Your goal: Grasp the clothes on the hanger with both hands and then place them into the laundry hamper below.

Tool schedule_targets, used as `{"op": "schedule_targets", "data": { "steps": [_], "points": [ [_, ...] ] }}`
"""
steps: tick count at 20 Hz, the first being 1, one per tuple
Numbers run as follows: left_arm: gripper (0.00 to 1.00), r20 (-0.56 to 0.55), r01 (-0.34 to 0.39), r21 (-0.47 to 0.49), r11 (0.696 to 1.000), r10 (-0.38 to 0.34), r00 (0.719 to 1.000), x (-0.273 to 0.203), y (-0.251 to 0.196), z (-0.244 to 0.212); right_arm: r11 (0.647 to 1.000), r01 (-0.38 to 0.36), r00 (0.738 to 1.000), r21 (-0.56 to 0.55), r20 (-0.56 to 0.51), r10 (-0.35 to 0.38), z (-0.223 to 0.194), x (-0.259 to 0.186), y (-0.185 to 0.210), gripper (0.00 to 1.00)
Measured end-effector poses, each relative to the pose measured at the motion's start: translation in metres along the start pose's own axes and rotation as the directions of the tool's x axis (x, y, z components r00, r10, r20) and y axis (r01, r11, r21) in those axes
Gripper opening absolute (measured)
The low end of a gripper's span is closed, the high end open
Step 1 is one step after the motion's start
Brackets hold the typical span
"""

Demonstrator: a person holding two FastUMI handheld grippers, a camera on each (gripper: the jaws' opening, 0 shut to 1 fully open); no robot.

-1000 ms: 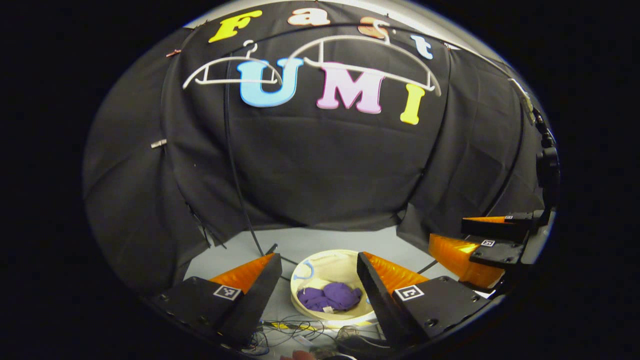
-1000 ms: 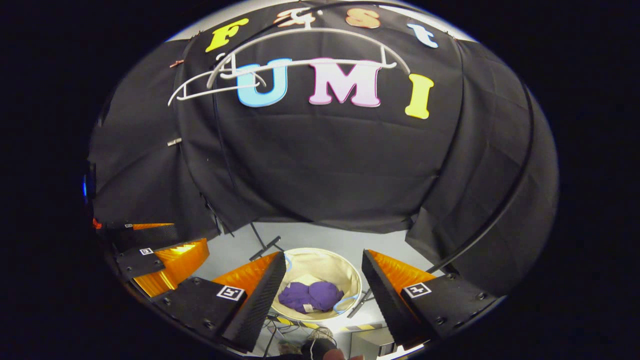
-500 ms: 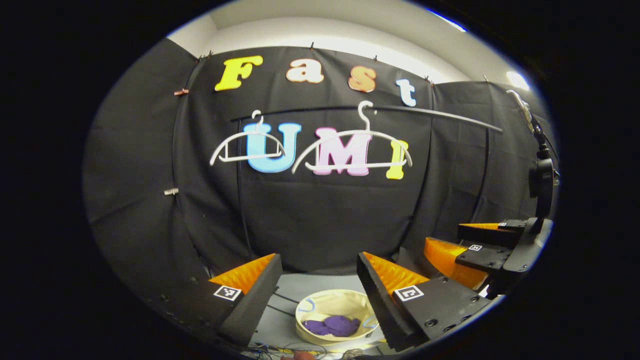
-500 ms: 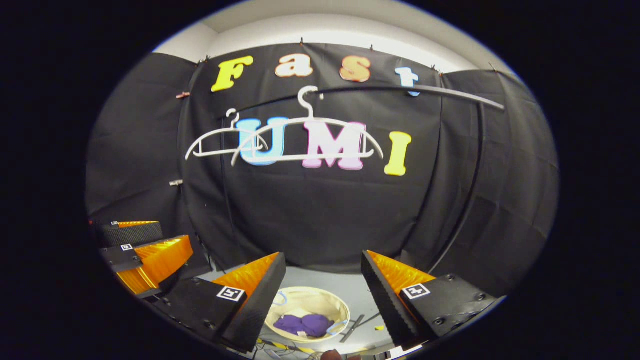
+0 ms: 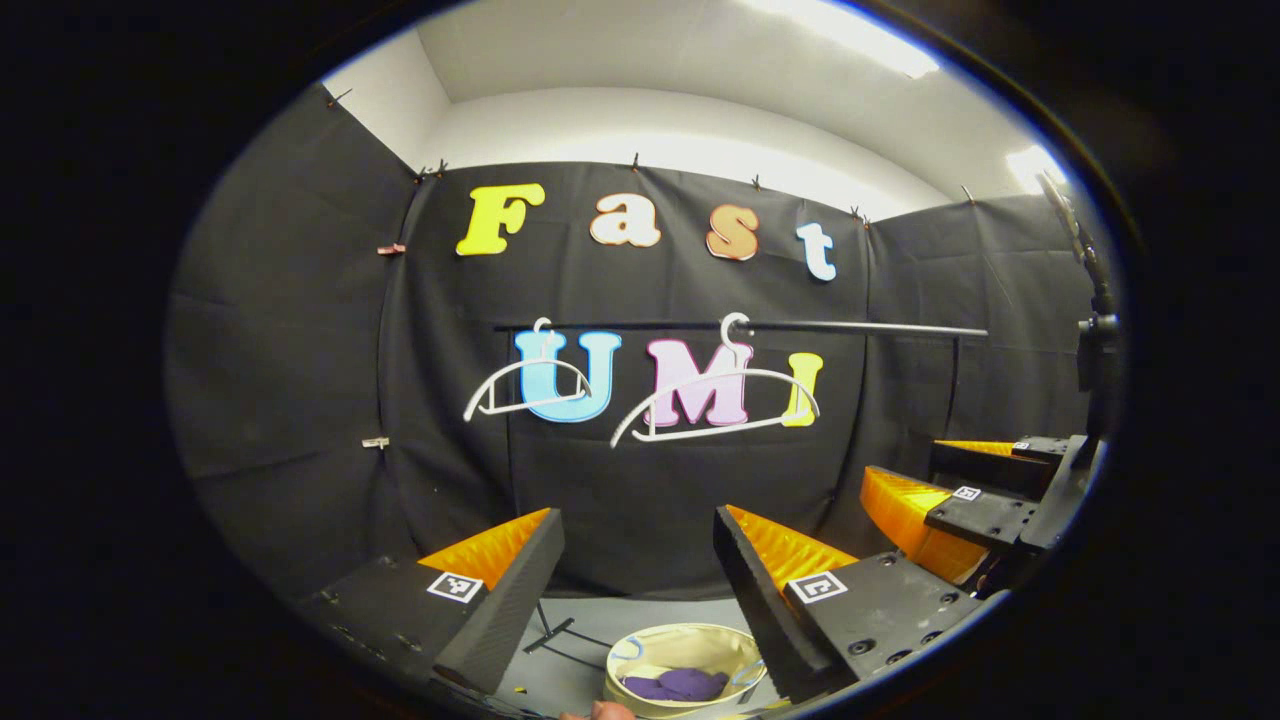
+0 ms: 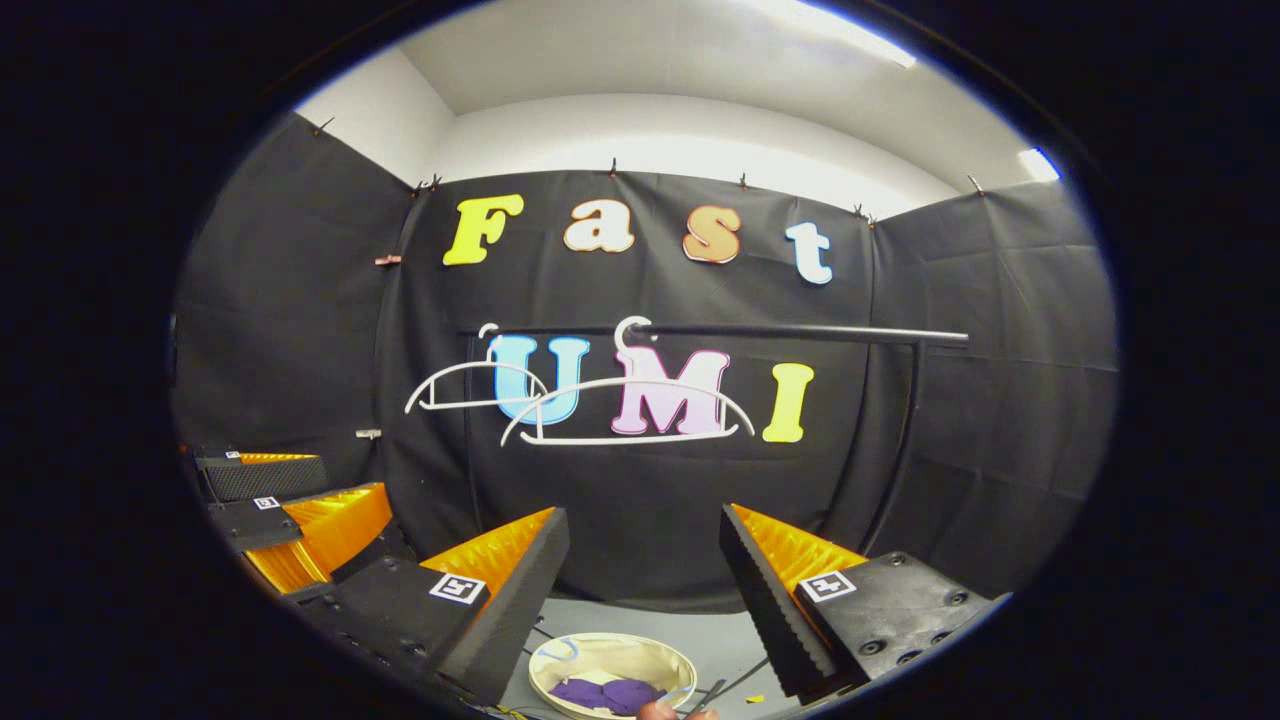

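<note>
Since both views were tilted upward, the round cream laundry hamper (image 5: 690, 650) holding purple clothes (image 5: 680, 684) is seen lower, while the left gripper (image 5: 638, 575) and right gripper (image 6: 645, 575) are held spread and empty.

- clothes (image 5: 680, 684): purple
- laundry hamper (image 5: 690, 642): cream, handles seemingly pale blue
- hangers (image 6: 625, 410): white
- left gripper (image 5: 640, 560): black, orange-faced fingers, checkered black-and-white tags
- rail (image 6: 760, 332): black

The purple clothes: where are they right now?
The purple clothes lie inside the round laundry hamper on the floor, low in the left gripper view, below the two bare hangers.
</note>
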State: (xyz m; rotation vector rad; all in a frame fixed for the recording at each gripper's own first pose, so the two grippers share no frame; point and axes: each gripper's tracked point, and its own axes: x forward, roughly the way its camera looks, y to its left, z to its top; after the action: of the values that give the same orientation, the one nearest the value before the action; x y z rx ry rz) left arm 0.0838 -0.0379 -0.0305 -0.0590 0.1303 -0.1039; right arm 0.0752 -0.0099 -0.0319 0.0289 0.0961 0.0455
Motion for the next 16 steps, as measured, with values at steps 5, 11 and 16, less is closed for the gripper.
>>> {"op": "schedule_targets", "data": {
  "steps": [5, 11, 16],
  "points": [
    [0.95, 0.023, -0.034, 0.009, 0.999, 0.033, 0.999, -0.014, 0.008, 0.009, 1.000, 0.006, 0.999, 0.019, 0.038, -0.007, 0.012, -0.010, -0.002, 0.96],
    [0.95, 0.062, -0.057, 0.018, 0.998, 0.055, 0.997, -0.019, 0.008, 0.022, 0.999, 0.003, 1.000, 0.035, 0.016, -0.003, 0.004, -0.016, -0.004, 0.98],
    [0.95, 0.070, -0.058, 0.045, 0.997, 0.055, 0.996, -0.021, 0.006, 0.025, 0.999, 0.001, 1.000, 0.038, 0.010, -0.001, 0.002, -0.014, -0.004, 0.98]
  ]
}}
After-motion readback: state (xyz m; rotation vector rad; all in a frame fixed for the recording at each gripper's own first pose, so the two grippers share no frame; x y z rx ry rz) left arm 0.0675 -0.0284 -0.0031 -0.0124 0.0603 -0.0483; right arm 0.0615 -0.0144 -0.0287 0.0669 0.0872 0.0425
